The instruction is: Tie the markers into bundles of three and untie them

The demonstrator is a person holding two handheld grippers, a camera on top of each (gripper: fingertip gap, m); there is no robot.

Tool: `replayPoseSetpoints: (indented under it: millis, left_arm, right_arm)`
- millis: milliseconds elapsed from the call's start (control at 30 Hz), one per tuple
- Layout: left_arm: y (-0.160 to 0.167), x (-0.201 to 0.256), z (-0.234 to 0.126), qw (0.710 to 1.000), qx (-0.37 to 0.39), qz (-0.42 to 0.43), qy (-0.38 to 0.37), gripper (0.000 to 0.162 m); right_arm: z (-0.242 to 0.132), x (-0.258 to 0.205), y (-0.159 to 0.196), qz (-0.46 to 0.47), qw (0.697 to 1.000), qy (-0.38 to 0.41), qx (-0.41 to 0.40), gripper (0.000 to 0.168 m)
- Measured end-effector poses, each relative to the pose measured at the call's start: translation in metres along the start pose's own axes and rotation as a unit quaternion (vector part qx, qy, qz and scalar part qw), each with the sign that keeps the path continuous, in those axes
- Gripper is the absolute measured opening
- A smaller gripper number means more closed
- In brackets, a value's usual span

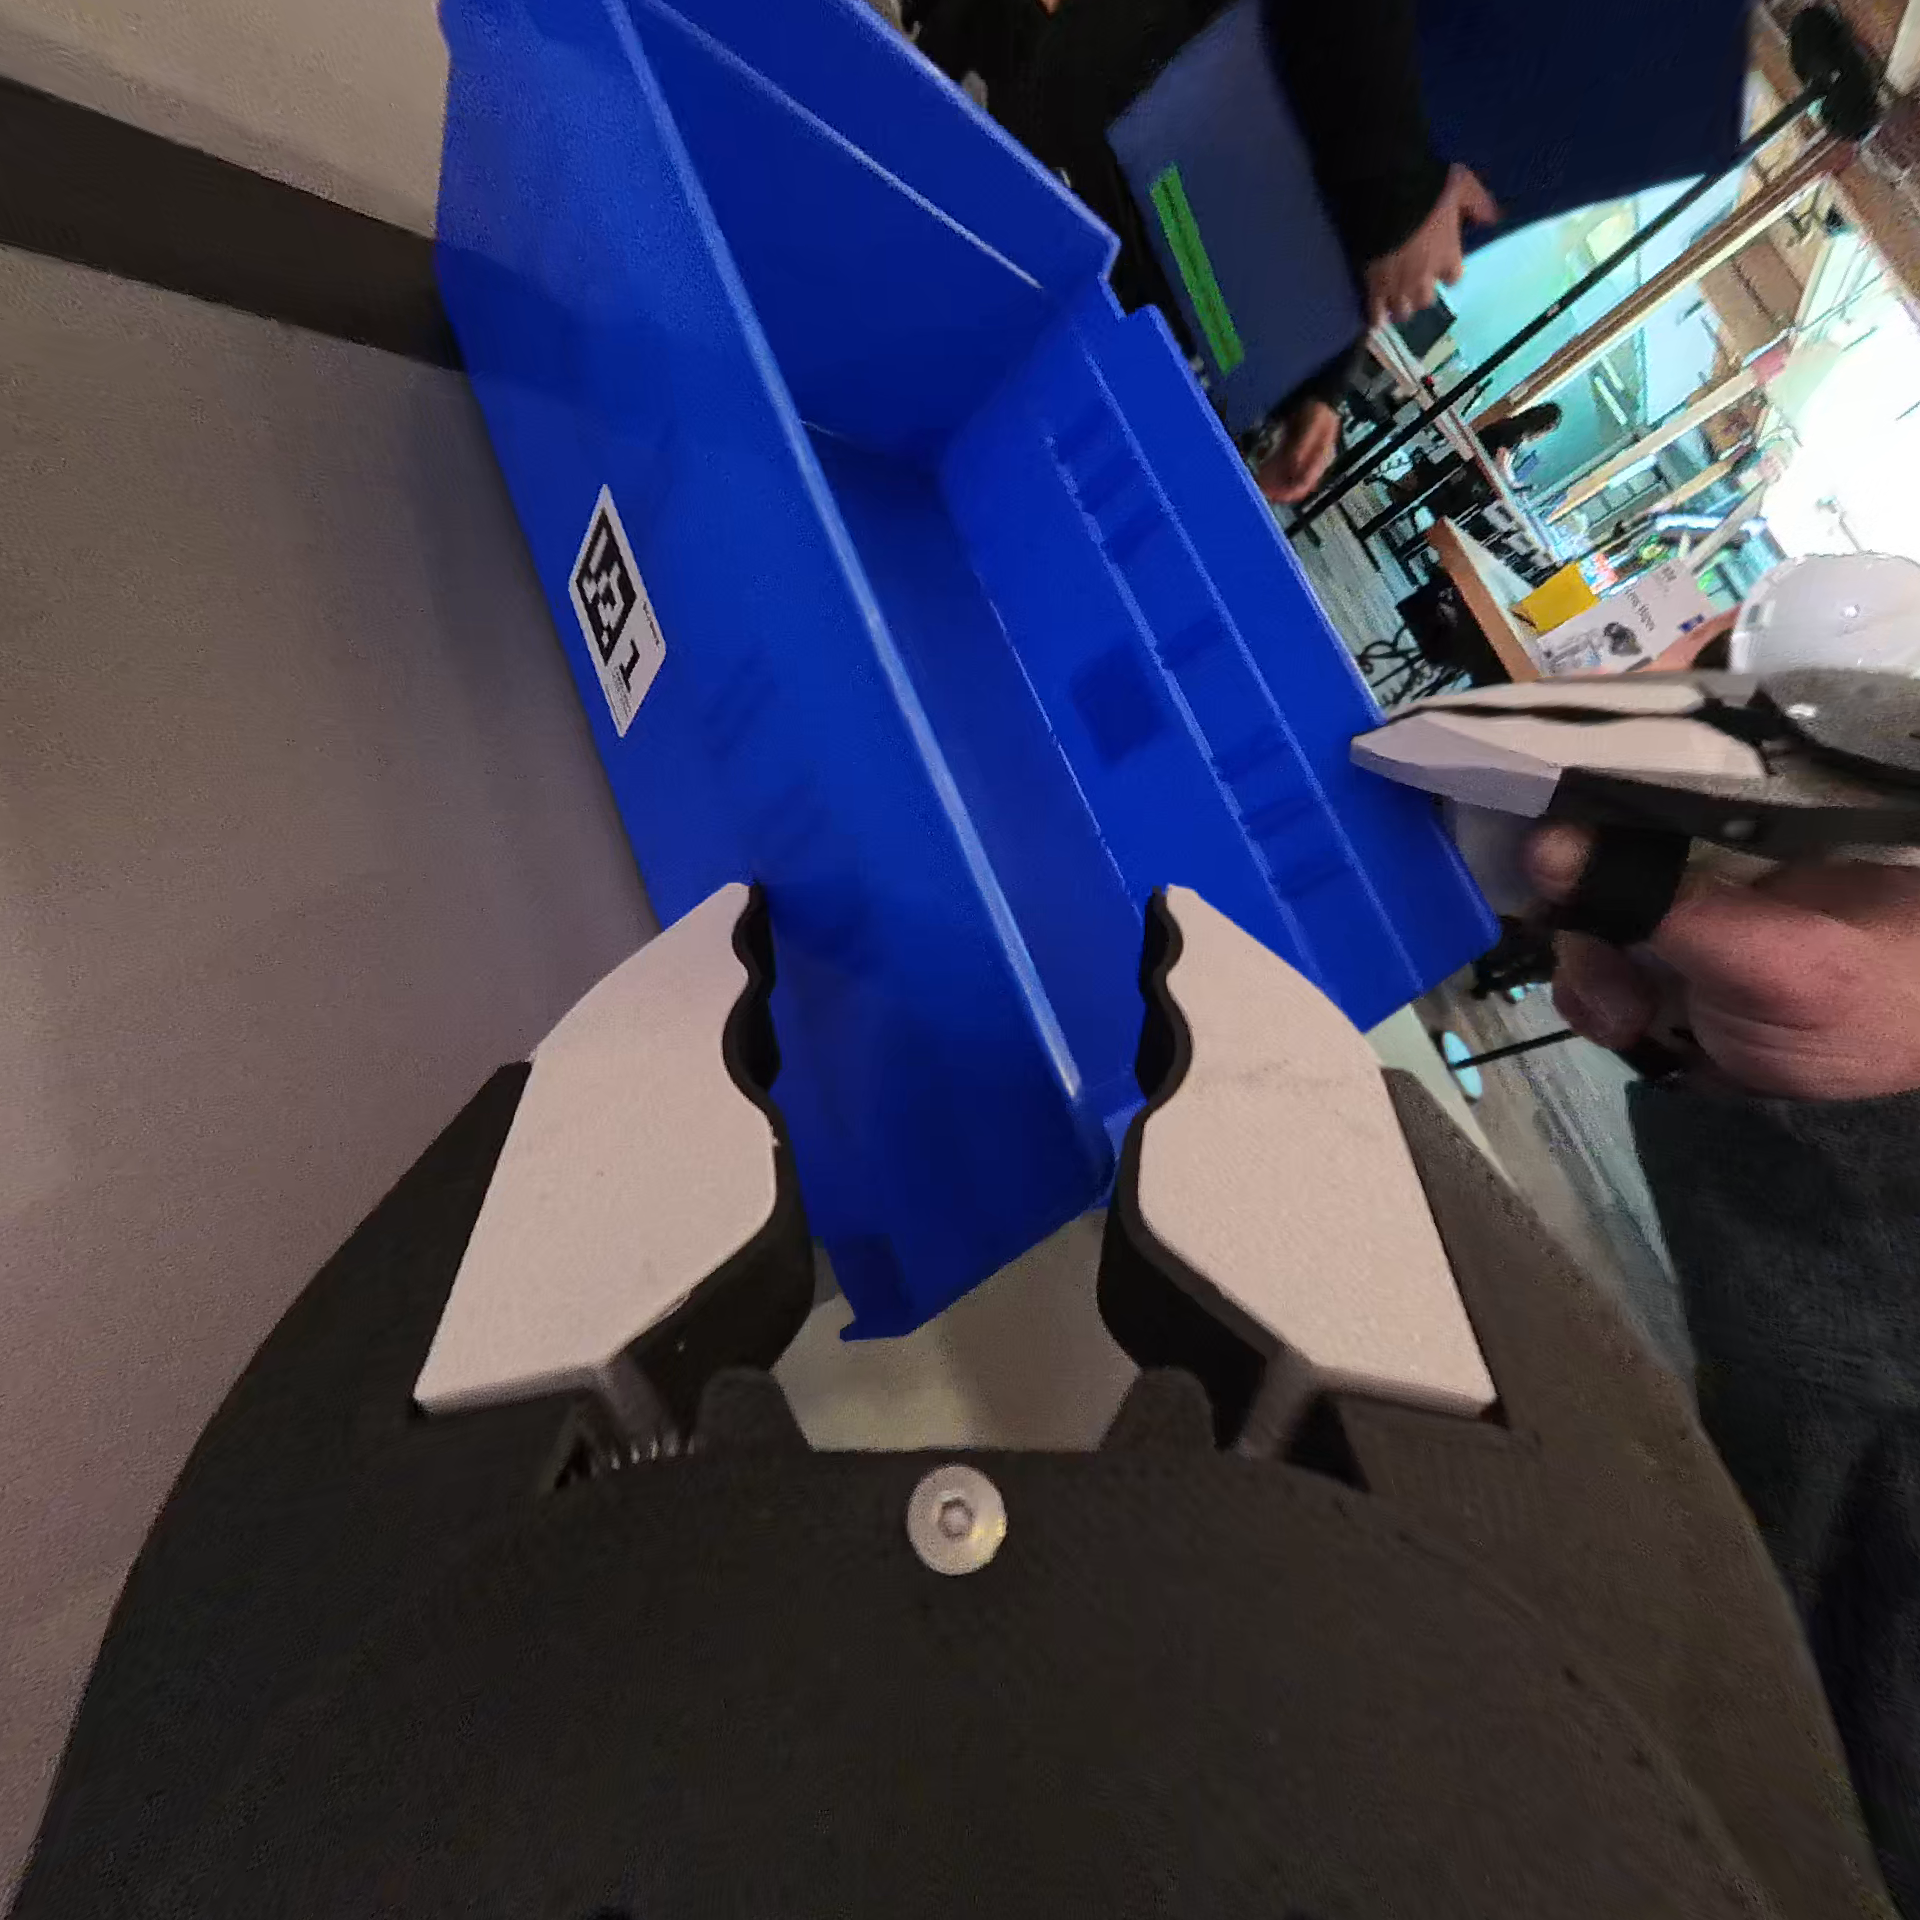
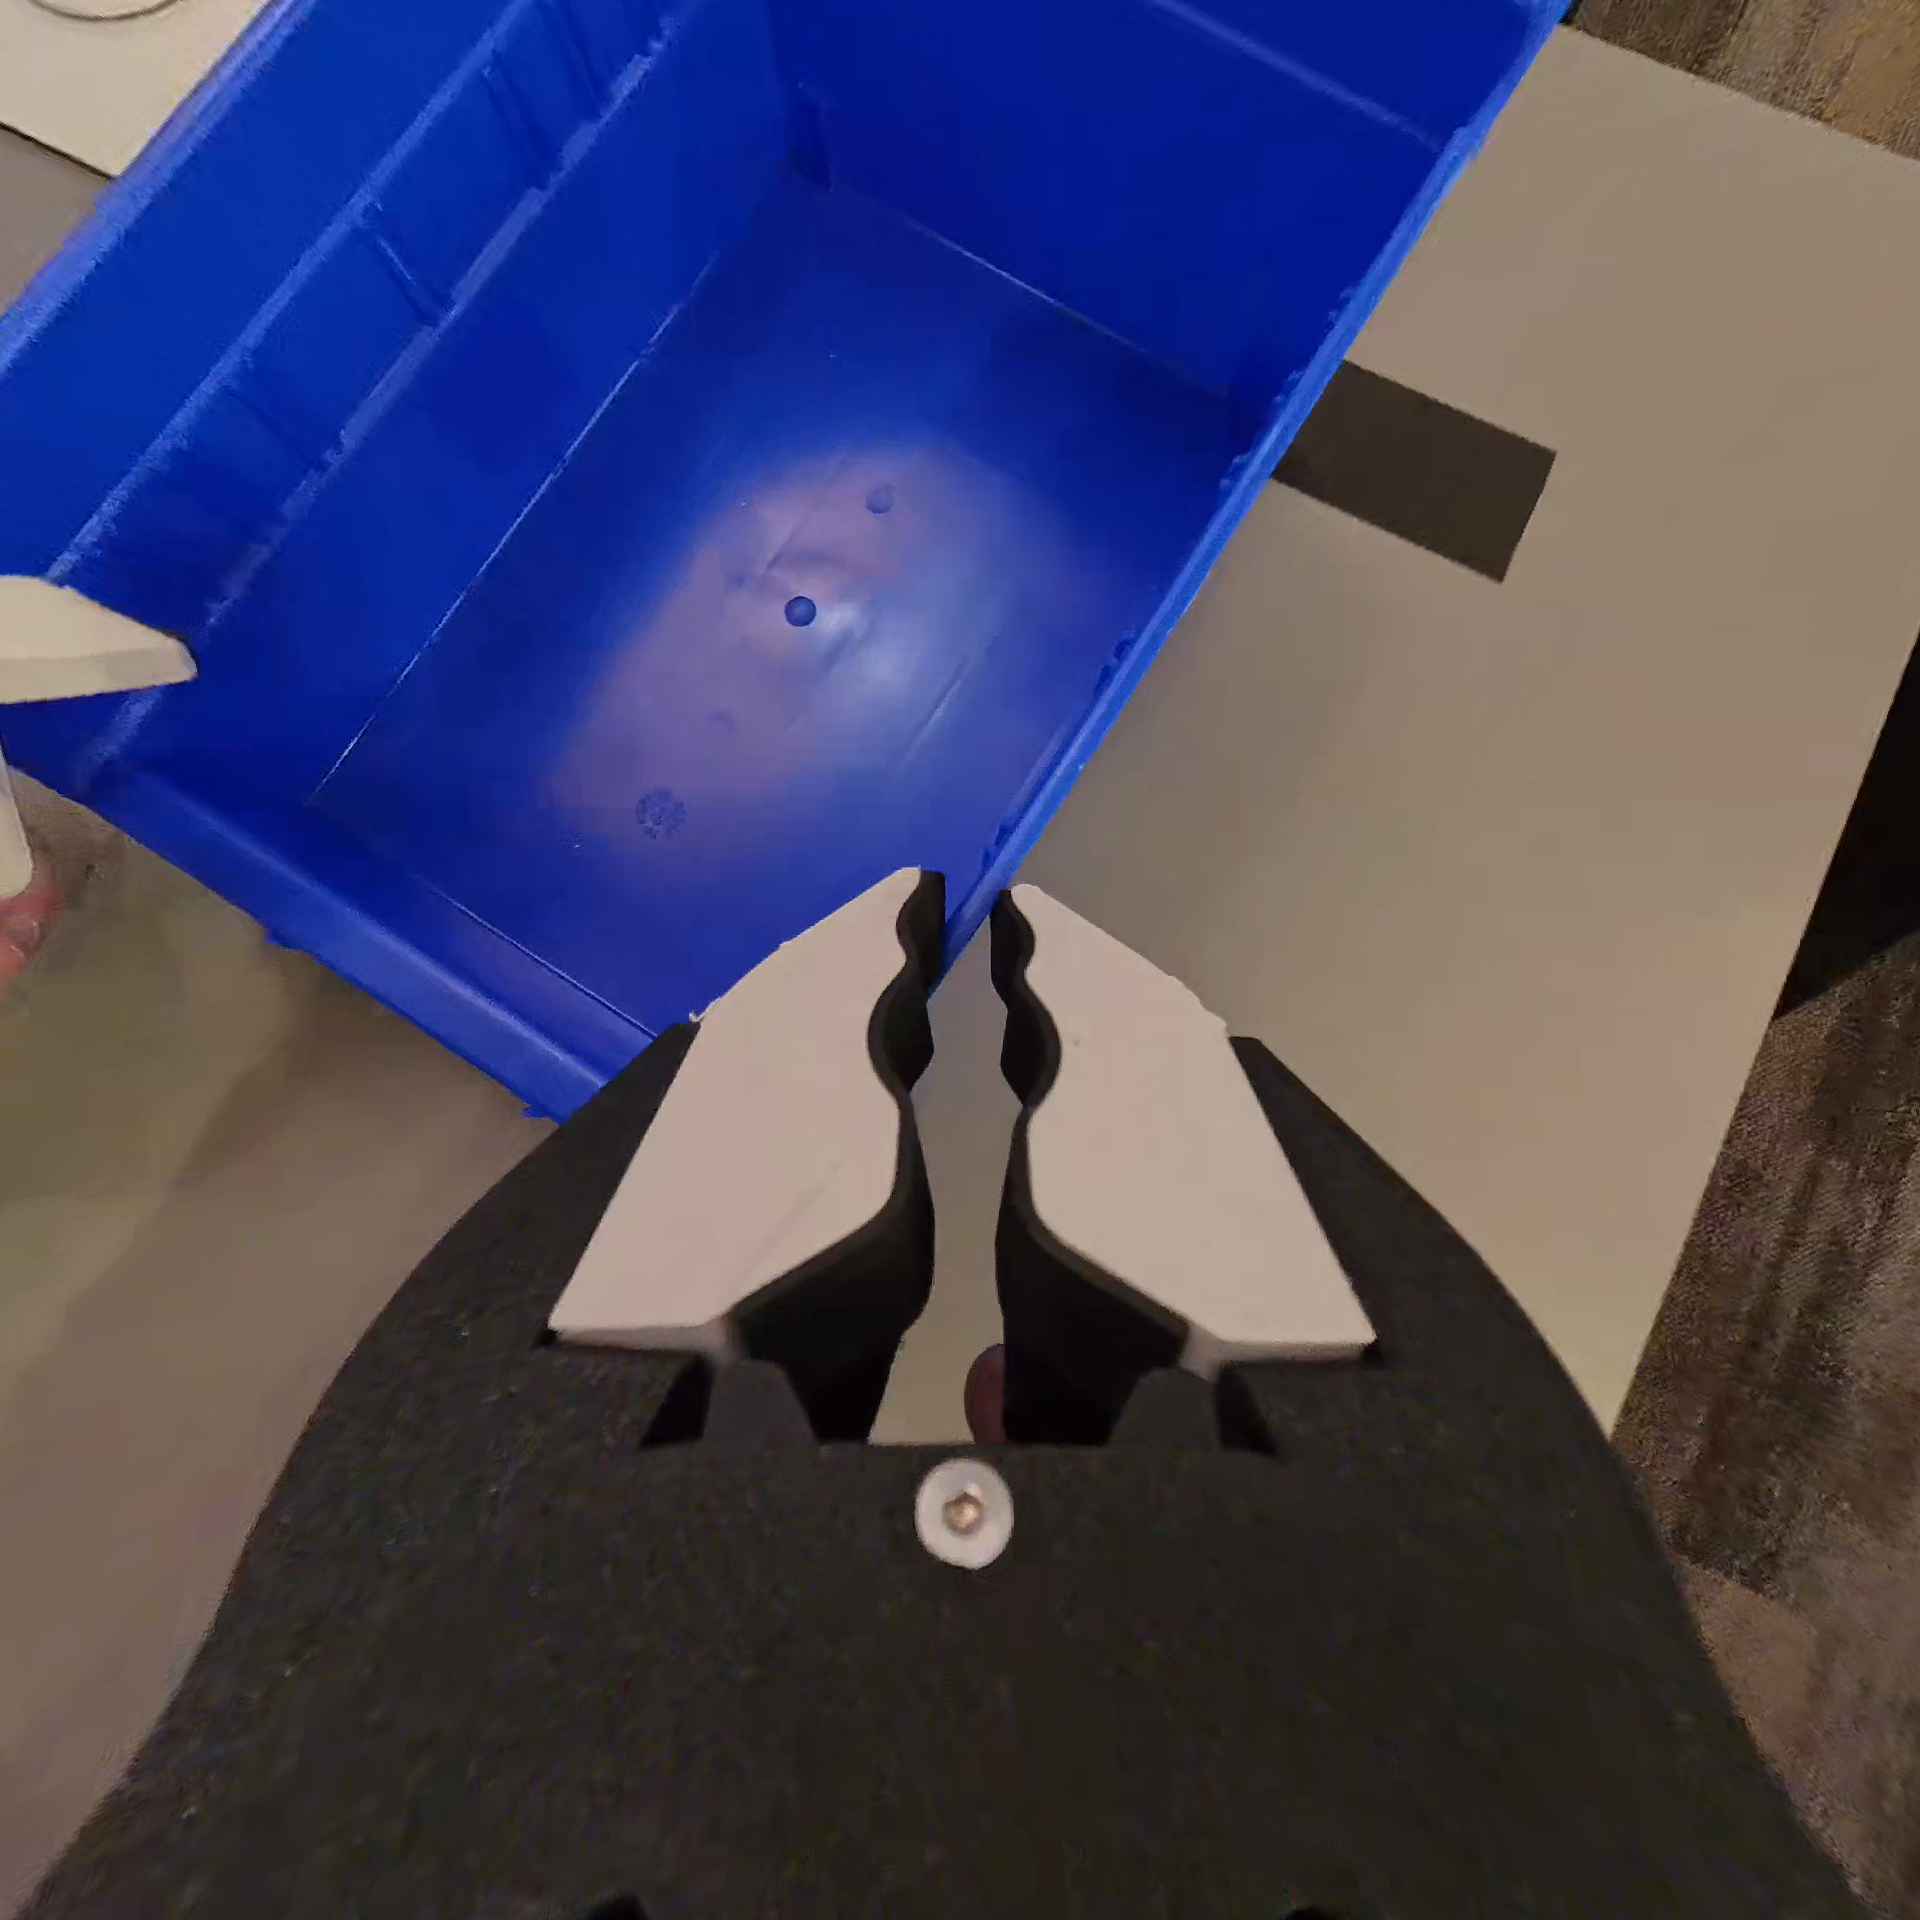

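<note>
Oddly, no markers in either view, blue bin (image 2: pixel 1039 332) bare inside; left gripper (image 1: pixel 956 904) wide w/ nothing held, right gripper (image 2: pixel 966 894) nearly closed, empty; markers prob light, stiff, slick, so grab mid-barrel.

A blue bin (image 2: pixel 343 935) sits on a grey table (image 2: pixel 1403 831) over black tape (image 2: pixel 1423 468).

A pale grey desk (image 2: pixel 1455 831) is crossed by a strip of black tape (image 2: pixel 1423 468). Beside the desk's edge, mottled grey-brown carpet (image 2: pixel 1787 1299) is seen. Beyond the desk, black stands (image 1: pixel 1538 312), wooden shelving (image 1: pixel 1683 260) and a brightly lit window area (image 1: pixel 1860 468) are seen, with people standing near the desk's far side.
</note>
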State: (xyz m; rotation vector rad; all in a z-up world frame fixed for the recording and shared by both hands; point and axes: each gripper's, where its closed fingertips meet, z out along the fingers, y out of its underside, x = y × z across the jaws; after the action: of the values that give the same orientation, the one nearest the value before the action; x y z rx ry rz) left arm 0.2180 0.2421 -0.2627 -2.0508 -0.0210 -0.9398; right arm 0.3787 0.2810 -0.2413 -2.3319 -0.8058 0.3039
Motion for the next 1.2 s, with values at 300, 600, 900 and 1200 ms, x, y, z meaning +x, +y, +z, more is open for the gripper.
replayPoseSetpoints:
  millis: [300, 600, 900, 1200]
  left_arm:
    - [-0.015, 0.037, -0.050, 0.996, 0.021, 0.063, 0.058, 0.108]
    - [-0.022, -0.002, -0.316, 0.944, 0.166, 0.268, -0.092, 0.082]
    - [0.030, -0.183, -0.391, 0.945, 0.102, 0.116, -0.289, 0.085]
    - [0.015, -0.215, -0.388, 0.955, 0.079, 0.115, -0.261, 0.047]
  right_arm:
    - [-0.033, -0.001, -0.025, -0.067, 0.994, 0.079, 0.045, 0.041]
    - [-0.025, -0.292, -0.075, -0.191, 0.955, -0.155, 0.165, 0.049]
    - [0.093, -0.388, -0.088, -0.186, 0.954, -0.210, 0.107, 0.050]
    - [0.113, -0.416, -0.087, -0.202, 0.951, -0.216, 0.093, 0.009]
